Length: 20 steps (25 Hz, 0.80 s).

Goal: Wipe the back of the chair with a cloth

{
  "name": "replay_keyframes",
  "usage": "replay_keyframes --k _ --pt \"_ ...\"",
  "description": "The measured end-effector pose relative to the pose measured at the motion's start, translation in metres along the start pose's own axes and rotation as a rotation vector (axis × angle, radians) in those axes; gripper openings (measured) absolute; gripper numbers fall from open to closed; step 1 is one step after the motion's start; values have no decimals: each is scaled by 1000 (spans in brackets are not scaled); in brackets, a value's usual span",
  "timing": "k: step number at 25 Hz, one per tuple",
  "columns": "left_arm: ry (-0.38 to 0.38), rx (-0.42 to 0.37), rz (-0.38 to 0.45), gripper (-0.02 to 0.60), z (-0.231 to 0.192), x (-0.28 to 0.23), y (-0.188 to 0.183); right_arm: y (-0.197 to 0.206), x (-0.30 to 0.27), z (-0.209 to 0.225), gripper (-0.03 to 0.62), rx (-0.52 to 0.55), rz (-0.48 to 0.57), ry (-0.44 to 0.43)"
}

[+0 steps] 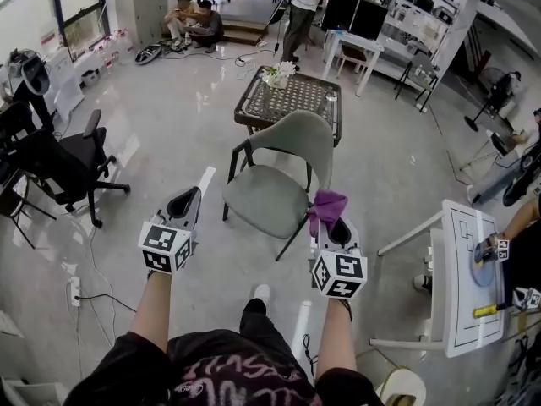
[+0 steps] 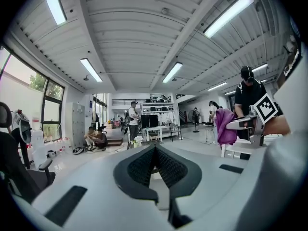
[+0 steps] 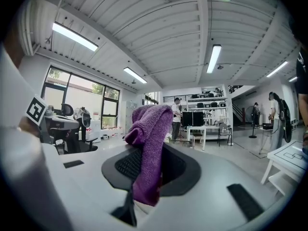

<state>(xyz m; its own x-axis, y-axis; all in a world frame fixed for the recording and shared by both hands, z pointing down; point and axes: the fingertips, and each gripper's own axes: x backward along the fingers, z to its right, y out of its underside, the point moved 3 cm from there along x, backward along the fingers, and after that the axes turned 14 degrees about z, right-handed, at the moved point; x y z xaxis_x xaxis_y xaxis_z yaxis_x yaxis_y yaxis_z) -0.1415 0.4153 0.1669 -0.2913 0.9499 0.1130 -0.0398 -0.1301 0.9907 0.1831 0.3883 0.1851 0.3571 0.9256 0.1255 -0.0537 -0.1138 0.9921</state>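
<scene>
A grey-green chair (image 1: 279, 176) with dark legs stands on the floor ahead of me, its curved back (image 1: 297, 138) on the far side. My right gripper (image 1: 331, 218) is shut on a purple cloth (image 1: 326, 207), which hangs just right of the seat's near corner. The cloth (image 3: 149, 143) drapes over the shut jaws in the right gripper view. Left of the chair my left gripper (image 1: 184, 201) is held up, shut and holding nothing. In the left gripper view its pads (image 2: 154, 165) meet, and the cloth (image 2: 224, 125) shows at the right.
A dark mesh table (image 1: 292, 98) with flowers stands behind the chair. A black office chair (image 1: 63, 163) is at the left and a white table (image 1: 461, 273) at the right, where another person works. People sit and stand at the back. Cables (image 1: 93, 290) lie on the floor.
</scene>
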Motion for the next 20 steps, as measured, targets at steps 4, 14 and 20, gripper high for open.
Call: replay_keyframes --k 4,14,20 --pt "10 -18 -19 9 -7 -41 13 13 -39 20 92 -4 -7 2" --pt "9 -24 -67 9 -26 -166 40 36 -153 79 92 -43 -9 -11" --pt "-2 -45 -66 9 -42 -229 36 40 -215 105 92 -41 -19 -22"
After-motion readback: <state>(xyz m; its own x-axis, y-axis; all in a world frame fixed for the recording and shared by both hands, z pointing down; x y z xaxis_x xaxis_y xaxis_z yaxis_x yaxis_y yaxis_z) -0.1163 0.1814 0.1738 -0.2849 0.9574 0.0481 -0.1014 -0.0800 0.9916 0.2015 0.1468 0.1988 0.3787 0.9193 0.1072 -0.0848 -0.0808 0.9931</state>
